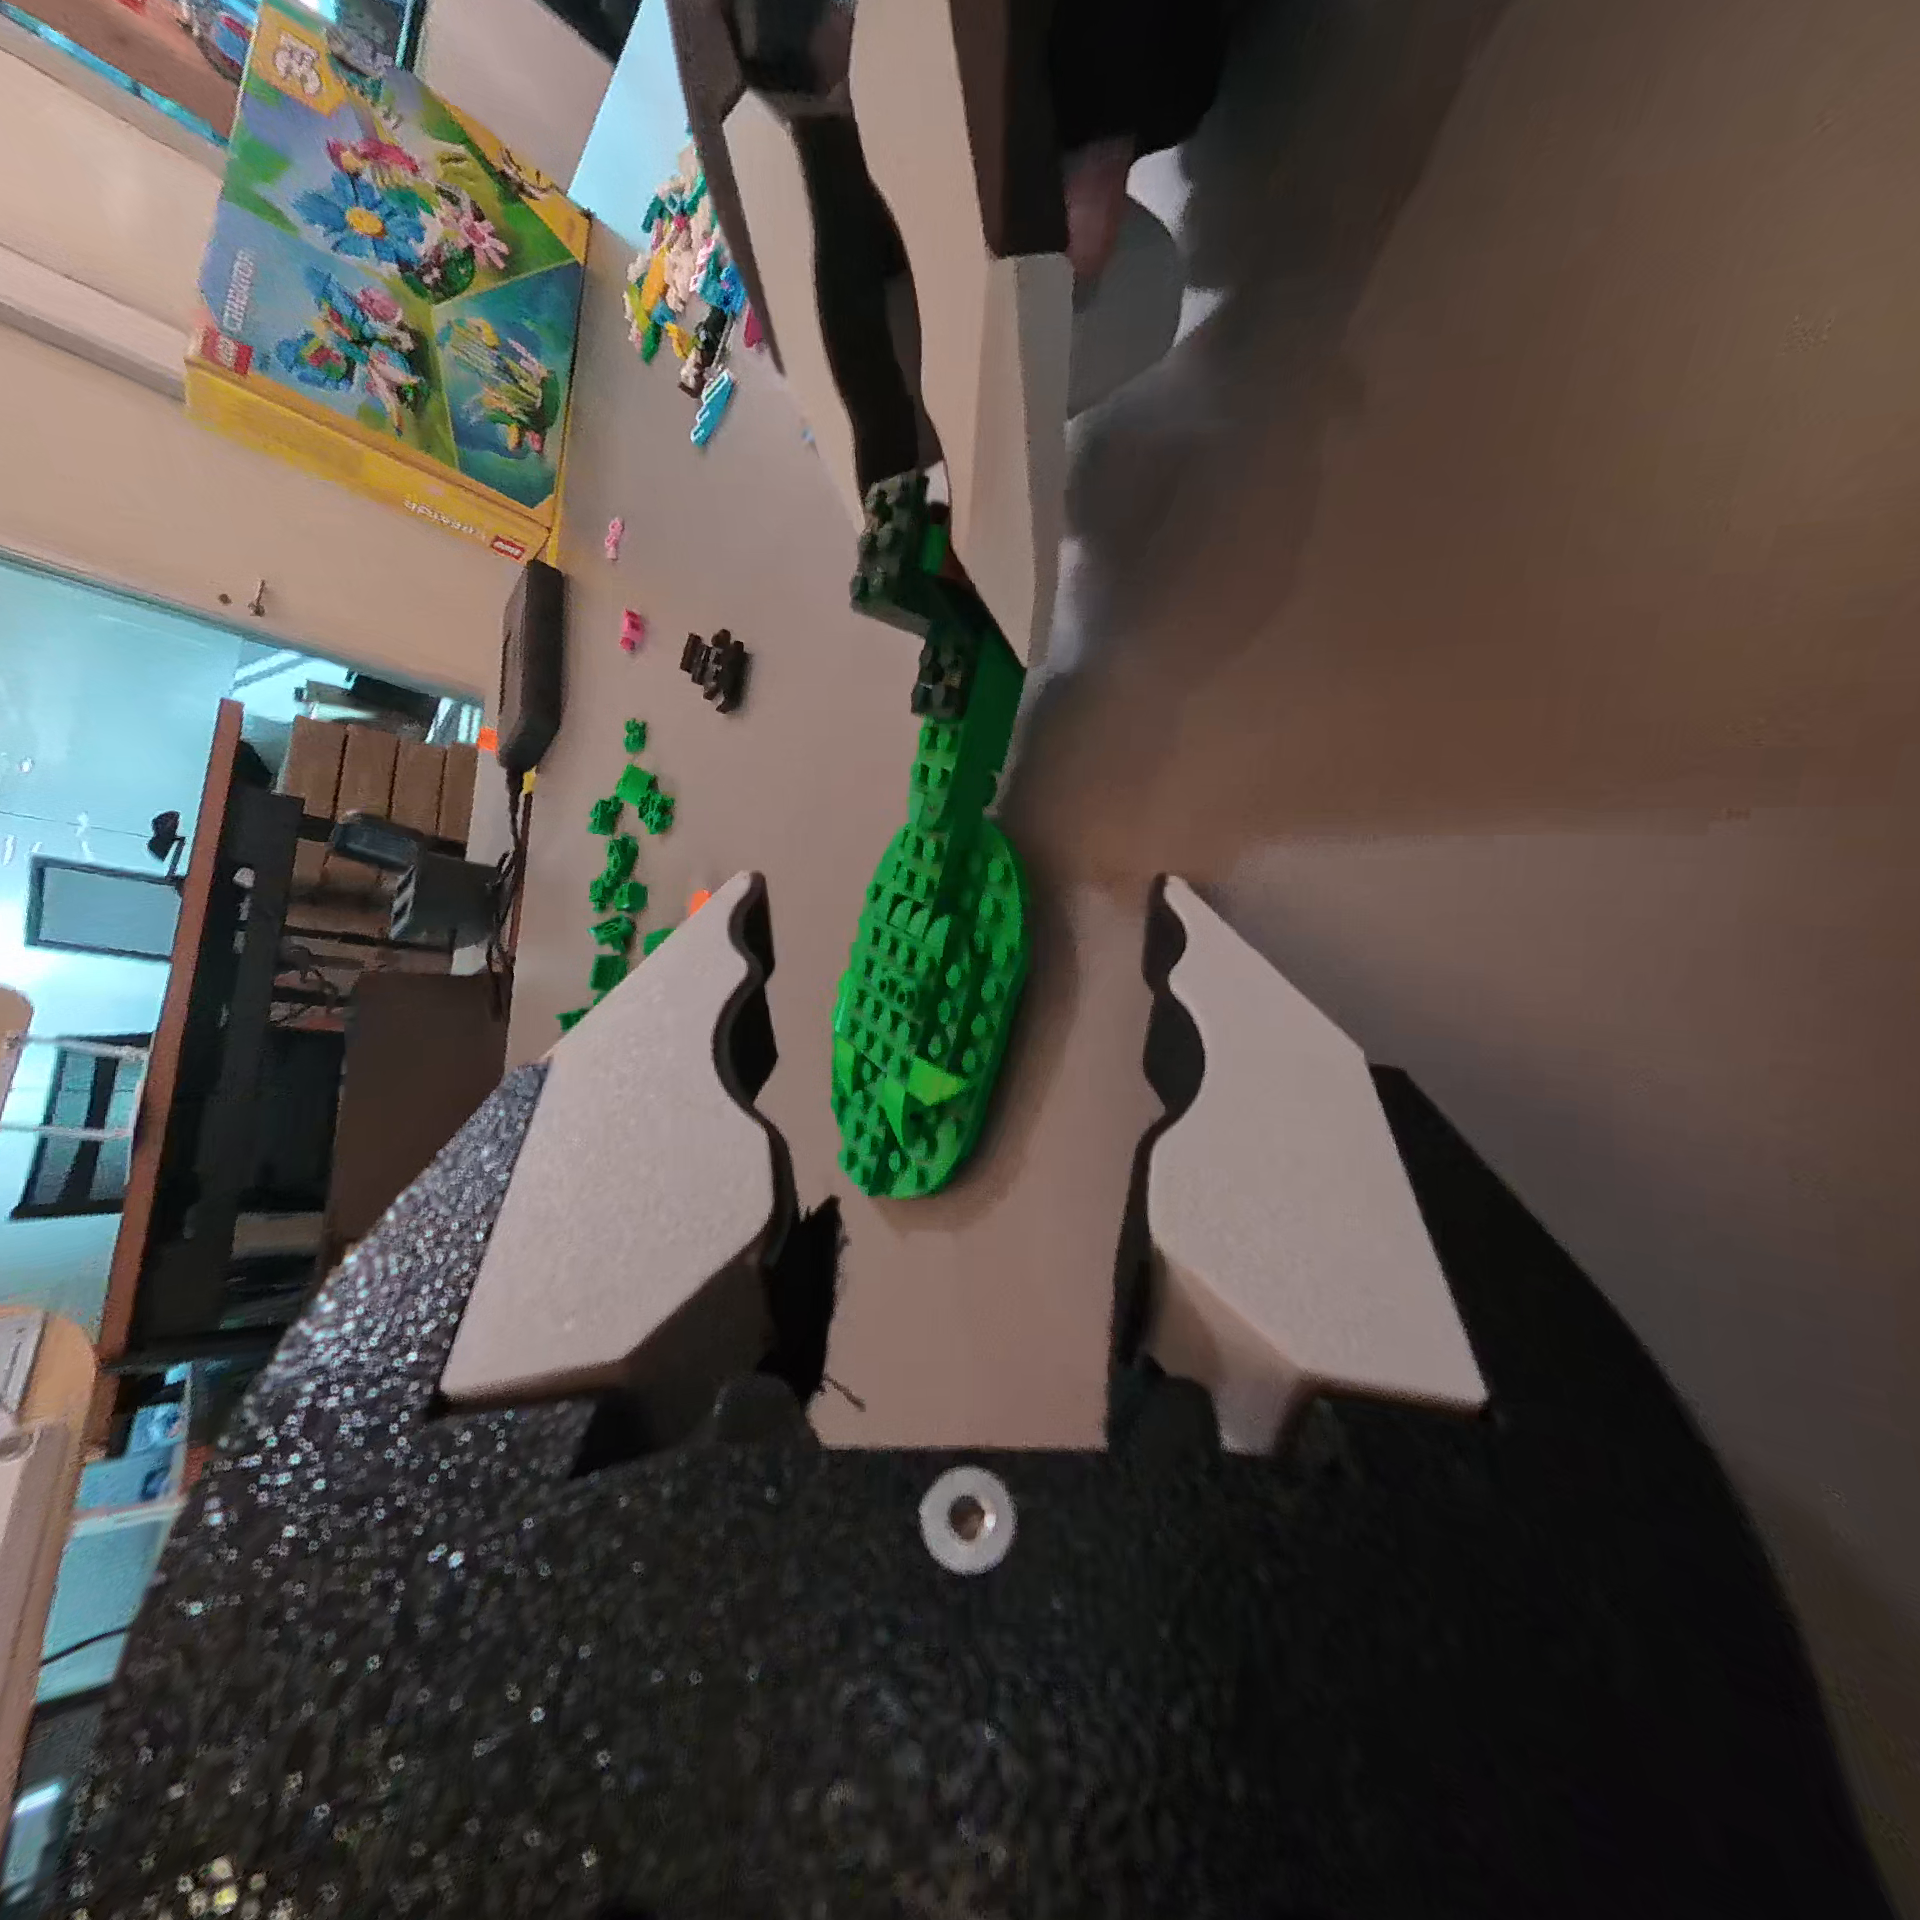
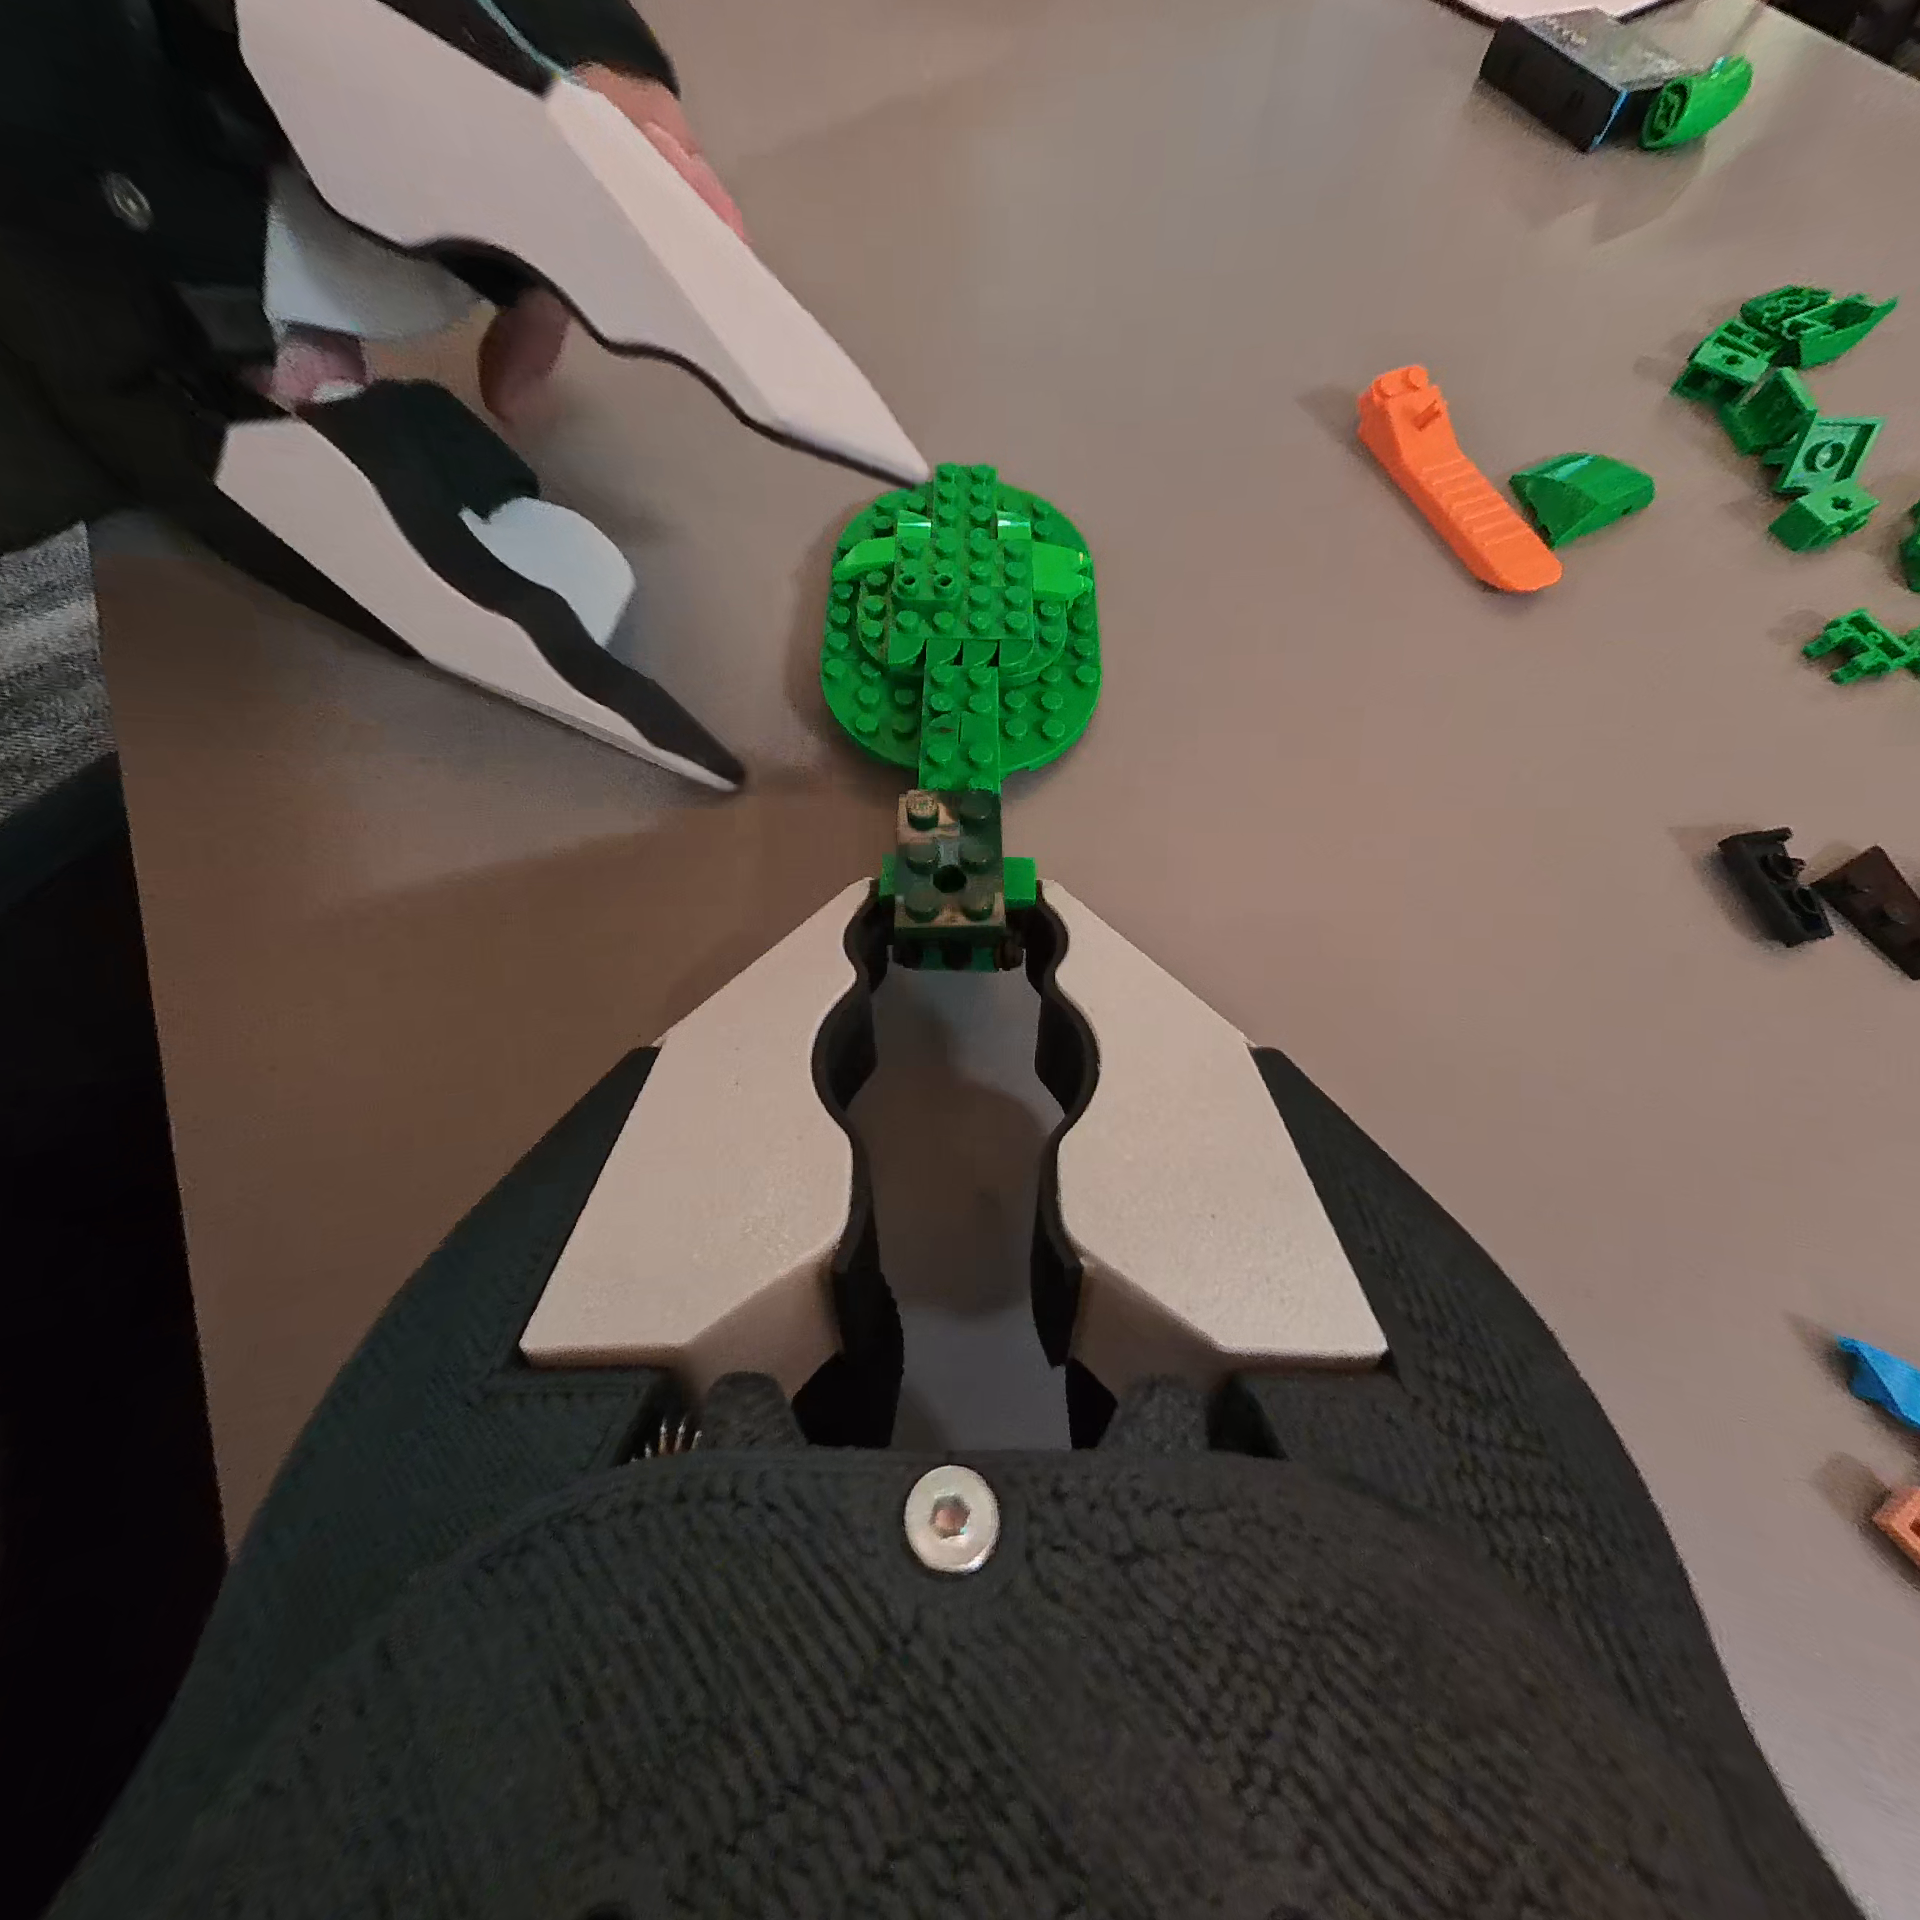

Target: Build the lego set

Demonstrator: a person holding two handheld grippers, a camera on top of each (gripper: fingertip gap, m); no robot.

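Note:
A bright green oval leaf build (image 2: 961, 623) lies flat on the grey table (image 2: 1247, 260), with a dark green stem end (image 2: 945, 862) pointing at me. My right gripper (image 2: 956, 891) is shut on that stem end at its tips. My left gripper (image 2: 826, 623) is open at the build's left side; one fingertip (image 2: 914, 473) touches the oval's far edge and the other rests on the table beside it. In the left wrist view the build (image 1: 935, 987) lies between the open left gripper's (image 1: 958, 888) fingers, and the right gripper (image 1: 914, 488) holds the stem at the far end.
An orange brick separator (image 2: 1455, 488), loose green pieces (image 2: 1797, 416), black pieces (image 2: 1777, 883) and a blue piece (image 2: 1881, 1382) lie to the right. The set's box (image 1: 395, 312), a pile of coloured pieces (image 1: 686, 270) and a black case (image 1: 530, 665) are at the table's far side. Spacing between my two grippers at the tips: around 6 cm. The orange brick separator (image 2: 1455, 488) is about 15 cm from both grippers' fingertips.

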